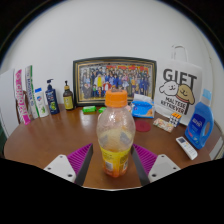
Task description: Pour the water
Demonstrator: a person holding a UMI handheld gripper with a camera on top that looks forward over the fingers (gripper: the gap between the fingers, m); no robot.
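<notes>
A clear plastic bottle (115, 135) with an orange cap and a yellow label stands upright on the round wooden table (50, 140). It holds yellowish liquid in its lower part. My gripper (113, 150) is open, and the bottle stands between the fingers. The purple pads (80, 157) flank it, with a strip of table showing on each side. The bottle's base rests on the wood near the table's front edge.
Beyond the bottle, a framed group photo (113, 80) leans against the wall. Tubes and small bottles (45, 100) stand at the left. A white gift bag (180, 90), a blue detergent bottle (200, 125), a remote (186, 148) and a blue cup (142, 107) are at the right.
</notes>
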